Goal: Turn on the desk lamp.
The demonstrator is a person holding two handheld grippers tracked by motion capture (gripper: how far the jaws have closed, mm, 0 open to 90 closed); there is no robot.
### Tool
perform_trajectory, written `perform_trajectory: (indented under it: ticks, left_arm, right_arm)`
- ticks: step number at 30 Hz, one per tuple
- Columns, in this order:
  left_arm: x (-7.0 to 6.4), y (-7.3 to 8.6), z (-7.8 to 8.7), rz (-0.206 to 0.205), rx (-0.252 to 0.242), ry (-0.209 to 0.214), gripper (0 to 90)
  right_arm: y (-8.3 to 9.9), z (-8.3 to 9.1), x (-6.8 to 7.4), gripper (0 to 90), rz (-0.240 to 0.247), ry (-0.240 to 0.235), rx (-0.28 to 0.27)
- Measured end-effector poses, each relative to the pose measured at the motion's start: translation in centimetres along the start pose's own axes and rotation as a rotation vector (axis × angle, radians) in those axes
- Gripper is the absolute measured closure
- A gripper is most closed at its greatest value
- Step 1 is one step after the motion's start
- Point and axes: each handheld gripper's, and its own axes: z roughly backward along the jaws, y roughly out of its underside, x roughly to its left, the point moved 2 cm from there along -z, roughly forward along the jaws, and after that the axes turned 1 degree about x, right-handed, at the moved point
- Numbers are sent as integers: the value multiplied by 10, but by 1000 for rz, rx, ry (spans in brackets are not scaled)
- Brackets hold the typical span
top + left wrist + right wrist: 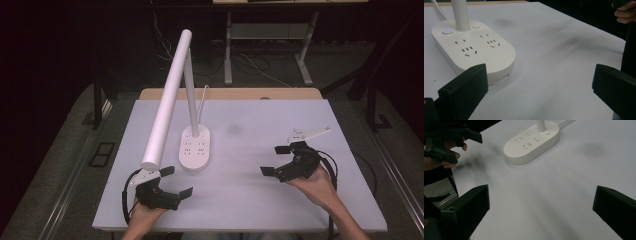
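Nearest the high cam: two forearms coming in from the bottom edge, each hand w/ a black gripper. Left gripper [176, 181] sits near the front-left of the table, jaws spread wide, nothing between them. Right gripper [274, 160] is front-right, jaws also wide apart & empty, grey plate on top, cable looping behind it.

Between them, slightly left of centre & further back: white desk lamp [167, 100] w/ a long tube head slanting toward the front-left; its low end overlaps the left gripper's top in the high view. Lamp base [474, 48] is an oval power strip w/ socket holes, two round buttons, one lit blue. White cord [204, 97] runs off the back.

Table [250, 200] is pale grey-white, faint dark smudges, wood strip along the far edge. Room is dark; grey floor, desk legs and loose cables behind the table.
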Motion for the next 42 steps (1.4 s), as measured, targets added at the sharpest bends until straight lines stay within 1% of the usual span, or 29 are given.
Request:
perform_trajectory:
  ticks: [7, 10, 13, 14, 18, 19, 23, 24, 25, 27, 28, 29, 33, 40, 42]
  left_arm:
    - [1, 0, 0, -1, 2, 0, 0]
    - [0, 0, 0, 2, 2, 0, 0]
    - [1, 0, 0, -5, 2, 1, 0]
    - [1, 0, 0, 1, 1, 0, 0]
    - [2, 0, 1, 2, -3, -2, 0]
    - [1, 0, 2, 4, -2, -2, 0]
    - [1, 0, 1, 0, 1, 0, 0]
    - [1, 0, 1, -1, 0, 1, 0]
    - [1, 0, 1, -3, 1, 0, 0]
    - [1, 0, 1, -3, 1, 1, 0]
    - [1, 0, 1, -1, -1, 1, 0]
    - [1, 0, 1, 1, -2, 1, 0]
    - [1, 0, 2, -1, -1, 2, 0]
    - [2, 0, 3, 9, -11, 0, 0]
    - [3, 0, 3, 8, -11, 0, 0]
  right_arm:
    - [-14, -6, 0, 6, 13, -7, -5]
    - [-16, -8, 0, 6, 12, -7, -2]
    - [-23, -12, -2, 6, 12, -6, -3]
    - [-23, -12, -2, 6, 12, -6, -3]
    - [-29, -16, -2, 6, 12, -7, -6]
    - [-33, -18, -2, 6, 18, -8, -3]
    - [-38, -19, -2, 6, 15, -17, -5]
    - [-43, -21, -1, 7, 16, -20, -6]
    - [-43, -21, -1, 7, 16, -20, -6]
    - [-49, -24, 0, 6, 21, -23, -5]
    - [-49, -24, 0, 6, 21, -23, -5]
    - [-54, -28, 0, 7, 25, -28, -5]
    - [-61, -34, 0, 6, 29, -32, -2]
    - [-74, -44, 0, 6, 29, -40, -5]
    - [-79, -49, -1, 6, 28, -44, 0]
